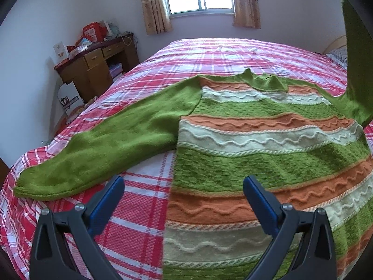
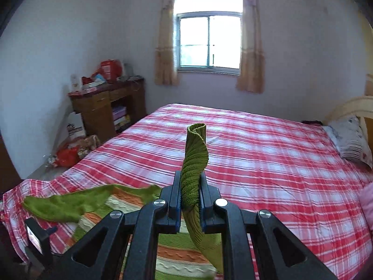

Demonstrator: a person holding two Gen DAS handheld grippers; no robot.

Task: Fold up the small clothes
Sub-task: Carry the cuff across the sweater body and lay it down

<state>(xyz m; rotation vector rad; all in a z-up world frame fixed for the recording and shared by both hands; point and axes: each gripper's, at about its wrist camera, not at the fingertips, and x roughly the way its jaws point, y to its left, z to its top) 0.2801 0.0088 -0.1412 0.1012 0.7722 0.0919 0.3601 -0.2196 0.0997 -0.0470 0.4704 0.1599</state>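
A green knitted sweater with orange and cream wavy stripes (image 1: 268, 140) lies spread flat, neck away from the camera, on the near part of a wide bed covered by a red, pink and white plaid sheet (image 1: 233, 53). Its plain green left-hand sleeve (image 1: 105, 149) stretches out flat toward the bed's near left corner, the cuff lying close to the sheet's edge. The left gripper (image 1: 184, 186) hovers just above the sweater's lower side edge with its blue-padded fingers spread wide and holding nothing; that straight side edge runs between the two fingers.

The right gripper (image 2: 190, 200) is clamped tight on the other green ribbed sleeve cuff (image 2: 194, 161), which stands up twisted between its black fingers, lifted above the bed. In the left wrist view this raised sleeve (image 1: 356, 70) rises steeply along the right border.

Beyond the sweater the plaid sheet runs bare and flat to the far edge below a curtained window (image 2: 209, 42). A patterned grey pillow (image 2: 352, 140) sits at the right end by a cream headboard. A brown wooden desk piled with red and white boxes (image 2: 105, 107) stands against the left wall, apart from the bed's left edge, with bags on the floor beside it.
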